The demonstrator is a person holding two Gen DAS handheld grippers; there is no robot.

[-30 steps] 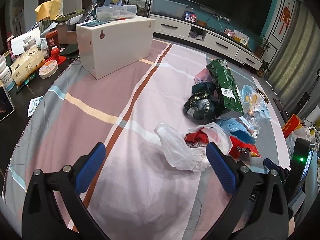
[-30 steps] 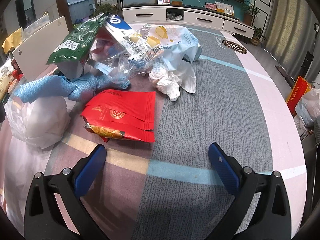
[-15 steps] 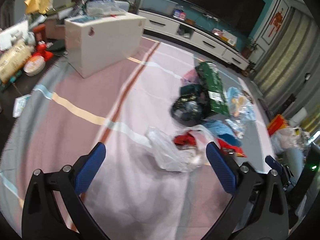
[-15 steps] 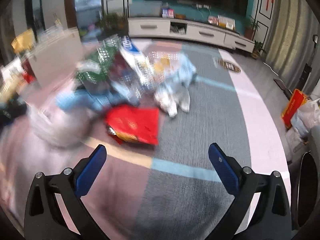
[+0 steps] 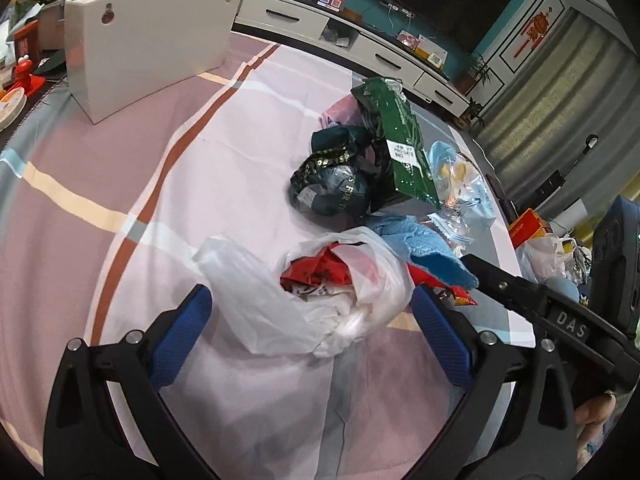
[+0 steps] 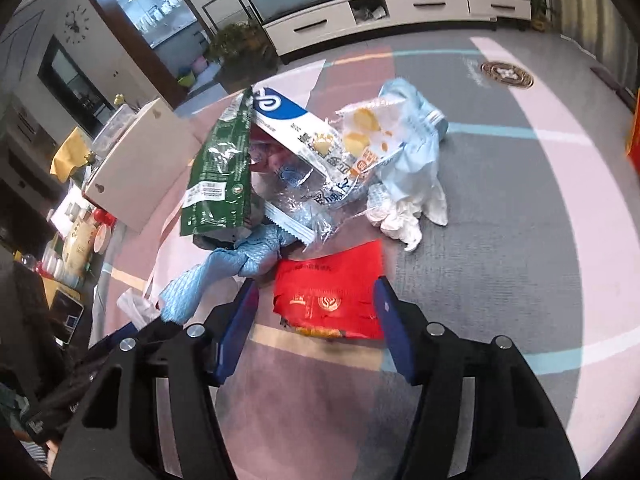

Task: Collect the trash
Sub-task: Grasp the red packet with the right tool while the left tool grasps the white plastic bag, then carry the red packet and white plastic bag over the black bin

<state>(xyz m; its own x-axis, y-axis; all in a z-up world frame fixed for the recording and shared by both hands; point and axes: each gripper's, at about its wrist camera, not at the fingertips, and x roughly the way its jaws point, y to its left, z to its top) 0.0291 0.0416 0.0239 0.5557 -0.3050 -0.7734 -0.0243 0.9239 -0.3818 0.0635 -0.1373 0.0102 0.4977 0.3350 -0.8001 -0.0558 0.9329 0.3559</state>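
Left gripper point(image 5: 310, 320) spread wide, straddling white plastic bag point(image 5: 304, 300), likely trash receptacle. Right gripper point(image 6: 316, 312) closing around red wrapper point(image 6: 332, 292) on striped cloth point(image 6: 500, 208); pads not yet pressing.

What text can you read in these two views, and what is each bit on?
"DAS": white letters on the black arm of the right tongs' frame.
"S FOR": gold letters, cut off, on the dark green crumpled bag.
Green packet: white label, print too small to read.
Red packet: gold emblem and characters, too blurred.
Blue-and-white wrapper: large characters, not legible to me.
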